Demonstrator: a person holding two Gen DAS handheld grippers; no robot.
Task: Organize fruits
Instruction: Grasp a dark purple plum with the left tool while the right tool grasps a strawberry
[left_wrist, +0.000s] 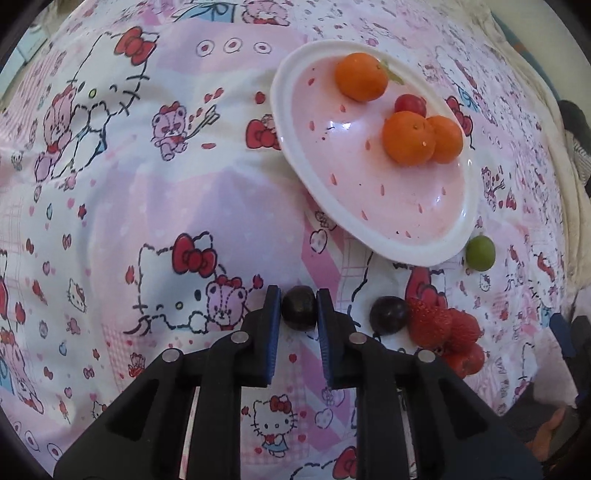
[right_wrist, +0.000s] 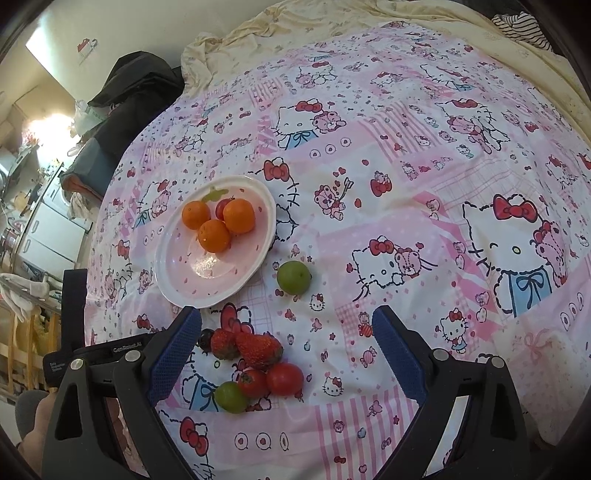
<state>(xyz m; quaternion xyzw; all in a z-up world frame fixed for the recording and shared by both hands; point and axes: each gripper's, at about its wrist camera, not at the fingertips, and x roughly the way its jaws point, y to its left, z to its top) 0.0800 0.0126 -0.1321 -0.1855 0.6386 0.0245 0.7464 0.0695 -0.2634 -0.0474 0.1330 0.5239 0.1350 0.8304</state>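
Pink cartoon-cat bedsheet (right_wrist: 406, 192) everywhere. Left gripper (left_wrist: 299, 308) is clamped on a small, round, near-black fruit (left_wrist: 299, 307), just off the sheet, near the pink plate (left_wrist: 321, 162) holding three oranges (left_wrist: 408, 137). Right gripper (right_wrist: 286, 328) hangs wide apart over strawberries (right_wrist: 258, 347).
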